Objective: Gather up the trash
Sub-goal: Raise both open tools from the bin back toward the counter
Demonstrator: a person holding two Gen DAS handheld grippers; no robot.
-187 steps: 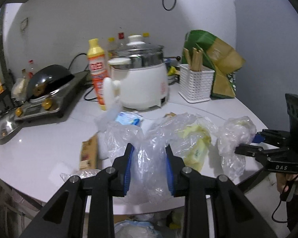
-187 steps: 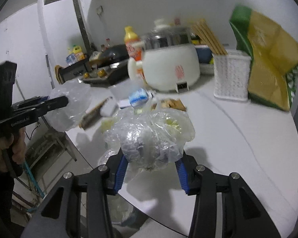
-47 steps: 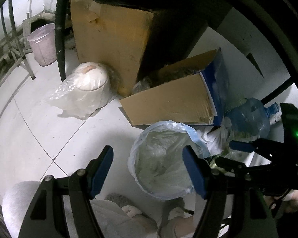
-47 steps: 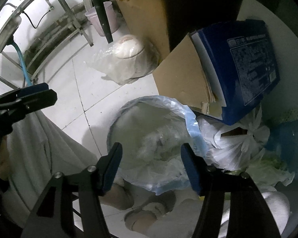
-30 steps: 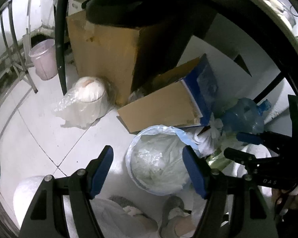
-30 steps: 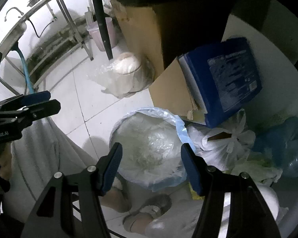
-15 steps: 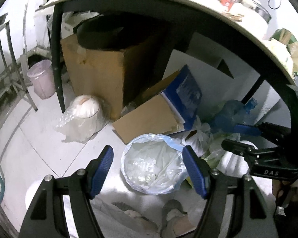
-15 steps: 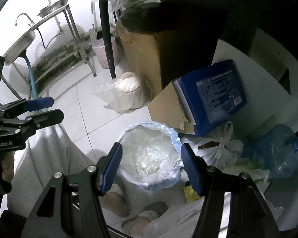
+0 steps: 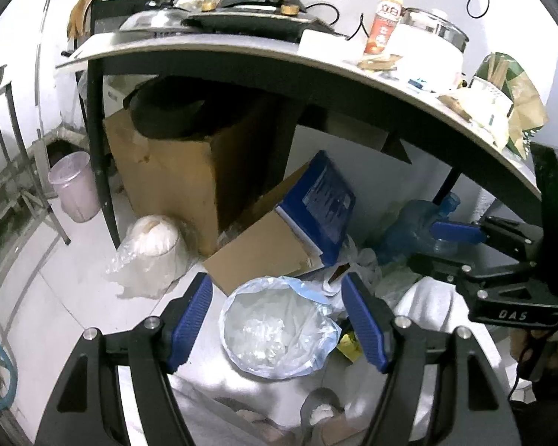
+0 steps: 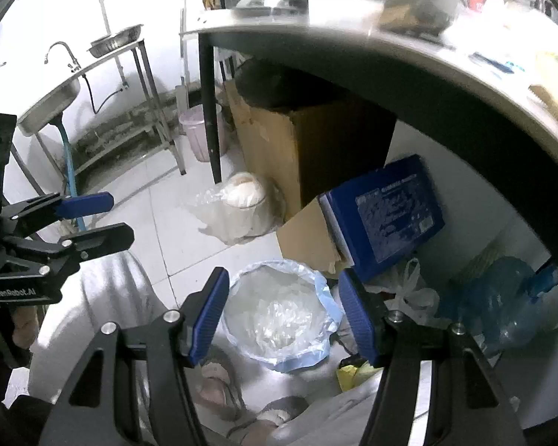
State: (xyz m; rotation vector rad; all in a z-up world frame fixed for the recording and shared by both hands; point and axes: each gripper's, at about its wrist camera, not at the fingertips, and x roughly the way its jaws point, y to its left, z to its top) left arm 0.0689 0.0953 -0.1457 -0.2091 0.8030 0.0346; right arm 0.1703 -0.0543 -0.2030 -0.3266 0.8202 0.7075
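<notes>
Trash bin (image 9: 279,329) lined with a pale blue bag is seen on the tiled floor, near the table edge, with crumpled clear plastic (image 10: 277,321) lying inside it. Left gripper (image 9: 277,319) is held above the bin, jaws spread wide, nothing gripped. Right gripper (image 10: 283,314) is likewise held over the bin, jaws wide apart and empty. In the left wrist view the right gripper is seen at the right side; in the right wrist view the left one is seen at the left. Just beyond the bin a flattened cardboard box with a blue printed face (image 10: 387,208) is leaned against a tall brown carton (image 9: 175,171) under the table (image 9: 353,74). A bagged white pot (image 9: 152,238) is seen on the floor left of the cardboard. A blue water jug (image 10: 502,297) is lying at the right, a tied white bag (image 10: 413,293) between it and the bin. A pink bucket (image 9: 74,186) is seen far left.
</notes>
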